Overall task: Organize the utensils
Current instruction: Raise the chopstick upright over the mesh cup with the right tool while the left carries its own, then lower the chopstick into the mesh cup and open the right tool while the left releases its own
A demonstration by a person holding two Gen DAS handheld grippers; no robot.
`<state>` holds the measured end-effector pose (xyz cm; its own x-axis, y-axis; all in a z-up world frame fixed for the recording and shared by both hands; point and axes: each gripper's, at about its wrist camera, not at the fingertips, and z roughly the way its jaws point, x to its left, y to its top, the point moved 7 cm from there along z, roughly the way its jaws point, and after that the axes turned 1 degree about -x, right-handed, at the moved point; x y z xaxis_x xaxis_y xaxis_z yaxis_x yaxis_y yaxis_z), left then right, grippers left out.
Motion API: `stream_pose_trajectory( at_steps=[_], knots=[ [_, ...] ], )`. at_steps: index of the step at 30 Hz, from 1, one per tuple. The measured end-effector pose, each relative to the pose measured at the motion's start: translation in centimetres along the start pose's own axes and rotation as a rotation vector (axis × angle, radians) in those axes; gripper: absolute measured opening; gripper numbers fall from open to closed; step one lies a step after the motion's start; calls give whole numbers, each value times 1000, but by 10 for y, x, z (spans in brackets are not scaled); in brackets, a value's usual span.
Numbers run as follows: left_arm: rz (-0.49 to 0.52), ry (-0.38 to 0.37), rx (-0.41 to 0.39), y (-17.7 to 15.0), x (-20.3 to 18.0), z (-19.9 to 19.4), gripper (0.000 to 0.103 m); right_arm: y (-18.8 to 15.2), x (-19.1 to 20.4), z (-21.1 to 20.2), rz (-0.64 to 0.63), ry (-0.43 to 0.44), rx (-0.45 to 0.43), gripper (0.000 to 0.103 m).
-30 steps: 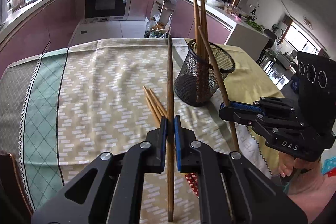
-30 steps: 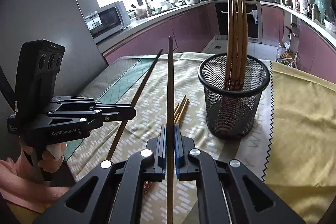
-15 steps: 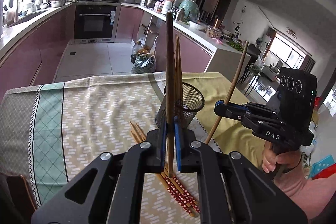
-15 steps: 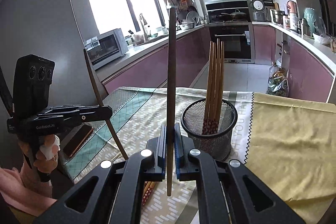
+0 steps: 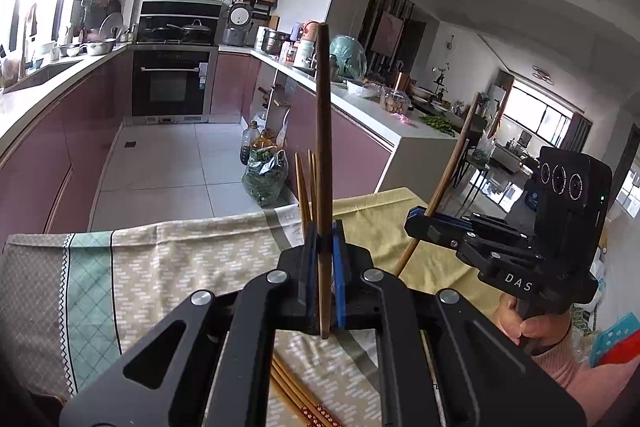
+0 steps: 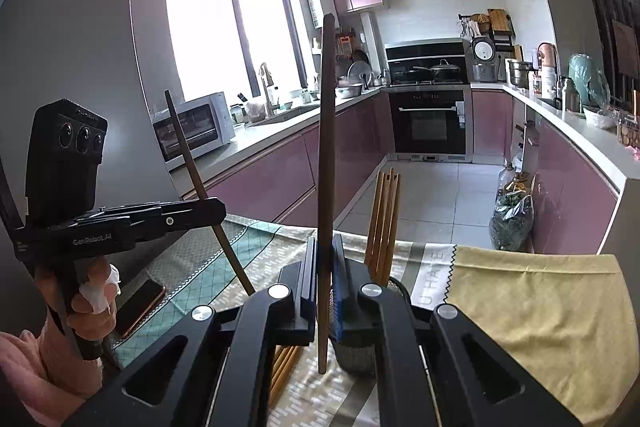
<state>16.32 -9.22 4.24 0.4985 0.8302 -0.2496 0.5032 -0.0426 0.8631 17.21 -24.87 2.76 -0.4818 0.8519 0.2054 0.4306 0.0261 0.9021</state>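
- Dark wood: one chopstick [image 5: 323, 155] stands nearly upright, clenched in the left claw [image 5: 323, 269] above the cloth-covered surface [image 5: 168, 259].
- Paler chopsticks [image 6: 383, 223] stand in the mesh holder [image 6: 394, 285] near the surface's far edge; others [image 5: 296, 393] lie flat on the cloth at the near edge.
- The right claw [image 6: 325, 277] is clamped on a second dark chopstick [image 6: 326, 147], also nearly upright, just beside the holder.
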Motion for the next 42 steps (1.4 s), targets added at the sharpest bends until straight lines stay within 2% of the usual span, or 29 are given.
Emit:
stream_pose_trajectory(
  at_steps=[10,18,27,33,42],
  knots=[
    [28,-5,-43,32,-19,16,8,23,-14,11,-13,-37,-39,6],
    [51,46,34,19,-16,49,8,13,-22,36,-10,-63,11,6],
    [91,78,174,-12,-7,90,8,-17,-30,66,10,-76,129,6],
    [111,88,240,-29,-1,113,8,-33,-31,79,25,-80,209,6],
    [80,95,260,-27,11,135,8,-39,-42,87,59,-95,235,8]
  ],
)
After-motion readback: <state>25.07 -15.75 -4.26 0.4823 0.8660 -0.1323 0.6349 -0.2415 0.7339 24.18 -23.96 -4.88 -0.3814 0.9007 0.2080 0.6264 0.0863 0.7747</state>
